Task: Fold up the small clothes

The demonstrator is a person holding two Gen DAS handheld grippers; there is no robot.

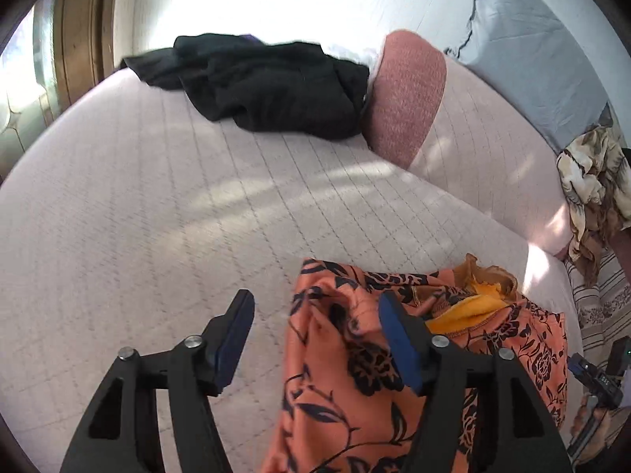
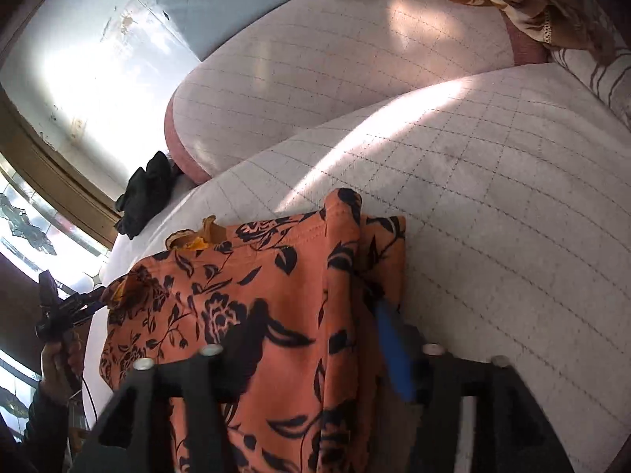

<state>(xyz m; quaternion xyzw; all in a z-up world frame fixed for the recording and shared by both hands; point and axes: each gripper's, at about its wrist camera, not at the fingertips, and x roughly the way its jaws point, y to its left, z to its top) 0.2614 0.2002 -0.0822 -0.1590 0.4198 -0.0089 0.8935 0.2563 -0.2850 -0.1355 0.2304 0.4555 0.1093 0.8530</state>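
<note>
An orange garment with a black flower print lies on the pale quilted bed, with a yellow lining showing at its far edge. My left gripper is open; the garment's left edge lies between its blue-padded fingers and nothing is clamped. In the right wrist view the same garment drapes over my right gripper. Its left finger is hidden under the cloth, and its blue right pad sits against a fold. I cannot tell whether it is clamped on the cloth.
A pile of black clothes lies at the far side of the bed, next to a pink bolster. A cream and brown floral cloth hangs at the right. The left gripper and the hand holding it show in the right wrist view.
</note>
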